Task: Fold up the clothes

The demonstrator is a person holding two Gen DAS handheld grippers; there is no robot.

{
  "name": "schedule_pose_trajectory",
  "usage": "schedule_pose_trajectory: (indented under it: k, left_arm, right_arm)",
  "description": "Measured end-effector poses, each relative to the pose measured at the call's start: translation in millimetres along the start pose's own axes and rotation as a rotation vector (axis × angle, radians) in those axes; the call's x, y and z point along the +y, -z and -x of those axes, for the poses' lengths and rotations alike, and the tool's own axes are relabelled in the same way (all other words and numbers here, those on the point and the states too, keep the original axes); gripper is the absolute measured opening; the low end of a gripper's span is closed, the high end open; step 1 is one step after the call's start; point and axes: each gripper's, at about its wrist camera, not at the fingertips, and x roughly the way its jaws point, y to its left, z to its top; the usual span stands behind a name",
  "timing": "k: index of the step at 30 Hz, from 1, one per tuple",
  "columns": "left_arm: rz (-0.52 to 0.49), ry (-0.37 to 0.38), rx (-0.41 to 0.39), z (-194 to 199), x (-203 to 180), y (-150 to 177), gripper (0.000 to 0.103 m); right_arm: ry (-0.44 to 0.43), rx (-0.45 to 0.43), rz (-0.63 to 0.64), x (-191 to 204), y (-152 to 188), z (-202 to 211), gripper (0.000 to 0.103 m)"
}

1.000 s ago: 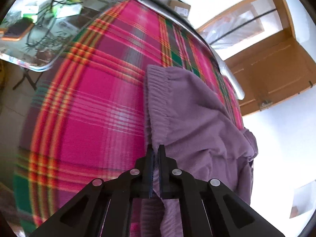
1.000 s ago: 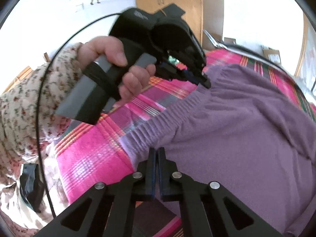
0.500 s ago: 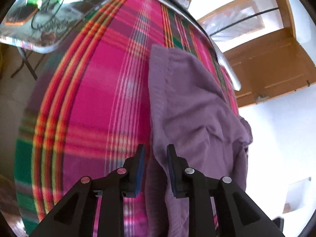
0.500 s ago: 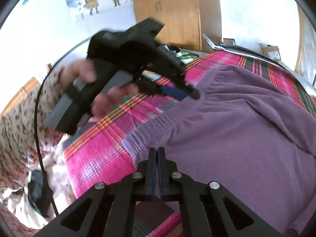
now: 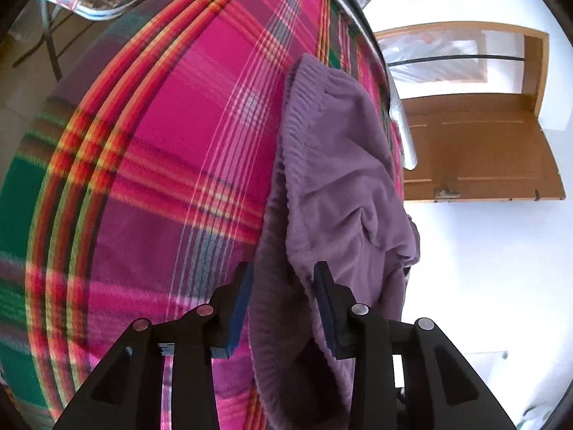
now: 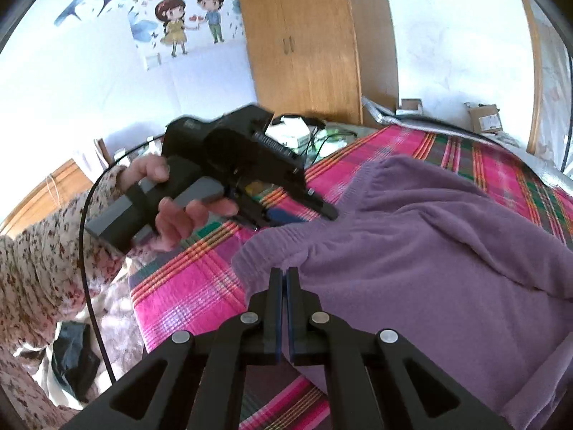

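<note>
**Around my bed**

A pink plaid blanket with green, orange and white stripes covers the bed in front of me. Past its far edge I see a glass-topped table strewn with cables and small boxes. A brown wooden door stands open against the white wall. From my other side I see a tall wooden wardrobe, and beside it a wall sticker of a cartoon girl and boy among blue flowers. A cardboard box sits on the floor beyond the bed, and a black cable hangs down near my floral sleeve.
</note>
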Motion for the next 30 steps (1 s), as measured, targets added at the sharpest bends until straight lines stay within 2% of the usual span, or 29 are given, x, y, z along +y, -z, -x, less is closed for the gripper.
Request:
schedule_pose_trajectory:
  k: [4,11,15,17,19,23,24,25,30]
  left_arm:
    - [0.042,0.031,0.016,-2,3,6,0.043]
    - [0.034,0.006,0.02,-6,-3,6,0.043]
    - [0.038,0.005,0.027,-6,-3,9,0.043]
    - [0.036,0.003,0.029,-5,-2,9,0.044]
    - [0.036,0.002,0.03,-5,-2,9,0.043]
    - [0.025,0.0,0.033,-3,-1,8,0.043]
    - [0.02,-0.001,0.035,-3,-1,8,0.043]
    - [0.023,0.001,0.035,-3,0,8,0.043]
    - [0.017,0.004,0.037,-2,1,7,0.043]
  right_arm:
    - [-0.031,-0.01,-0.018,-1,1,14,0.002]
    - [-0.095,0.097,0.013,3,4,-14,0.003]
    - [-0.102,0.149,0.022,4,2,-29,0.006]
    - [-0.107,0.146,0.037,7,2,-33,0.012]
    - [-0.11,0.176,0.061,13,2,-41,0.031]
    - [-0.081,0.204,0.162,36,5,-57,0.038]
    - [-0.073,0.211,0.188,40,6,-58,0.045]
    - [-0.049,0.222,0.224,46,7,-62,0.046]
    - [0.076,0.241,0.336,63,17,-78,0.046]
